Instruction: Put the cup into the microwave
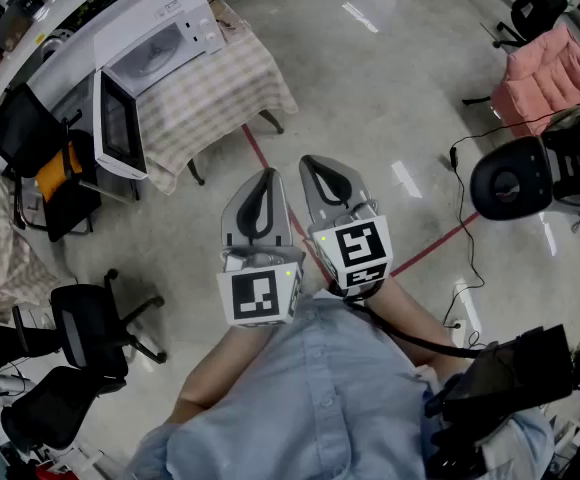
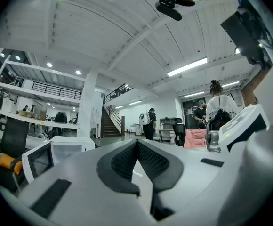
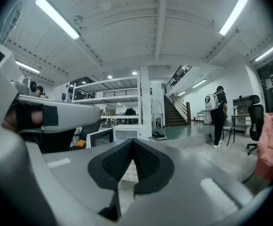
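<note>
left tool (image 2: 137,143), right tool (image 3: 132,141) shut; gripper views alone show staircase (image 2: 111,124).

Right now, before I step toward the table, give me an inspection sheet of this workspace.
Surface: table under a checked cloth, carrying the microwave.
Job's things: microwave, door swung open; cup: nothing seen.
Clutter: orange item on a black chair beside the door.
Grippers: left gripper and right gripper both shut, empty, side by side, short of the table.
Cables: black cable across the floor at right.
Surroundings: office chairs, pink chair, red floor line.
</note>
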The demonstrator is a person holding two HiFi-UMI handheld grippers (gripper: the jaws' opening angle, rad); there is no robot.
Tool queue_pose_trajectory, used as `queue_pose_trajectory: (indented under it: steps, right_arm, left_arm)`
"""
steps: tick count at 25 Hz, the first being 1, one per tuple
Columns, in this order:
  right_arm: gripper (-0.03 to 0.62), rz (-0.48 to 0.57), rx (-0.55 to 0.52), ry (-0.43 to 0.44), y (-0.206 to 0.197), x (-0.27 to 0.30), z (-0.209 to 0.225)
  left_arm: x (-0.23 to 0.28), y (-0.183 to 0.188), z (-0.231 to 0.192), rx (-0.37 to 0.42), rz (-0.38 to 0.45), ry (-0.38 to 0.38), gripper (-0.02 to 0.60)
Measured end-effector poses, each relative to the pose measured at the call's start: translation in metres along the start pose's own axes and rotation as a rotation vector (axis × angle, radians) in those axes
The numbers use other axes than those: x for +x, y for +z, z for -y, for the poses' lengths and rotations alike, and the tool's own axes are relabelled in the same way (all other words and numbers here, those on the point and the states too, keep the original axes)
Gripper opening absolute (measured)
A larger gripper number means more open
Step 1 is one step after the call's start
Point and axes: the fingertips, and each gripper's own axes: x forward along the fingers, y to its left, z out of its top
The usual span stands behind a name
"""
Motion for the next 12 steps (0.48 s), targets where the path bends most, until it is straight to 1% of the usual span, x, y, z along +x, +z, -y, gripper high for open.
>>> queue_pose_trajectory:
  steps: [4,12]
  right_arm:
    - [0.002,-0.002,0.008,-0.002,0.0,-0.004,0.003]
    - [0.002,0.002,0.022,0.002,-0.004,-0.008,0.013]
  left_arm:
    - [0.0,0.007,0.004,0.015,-0.007,-0.004,0.008]
    - [0.005,0.002,0.013,0.022,-0.018,-0.005,0.008]
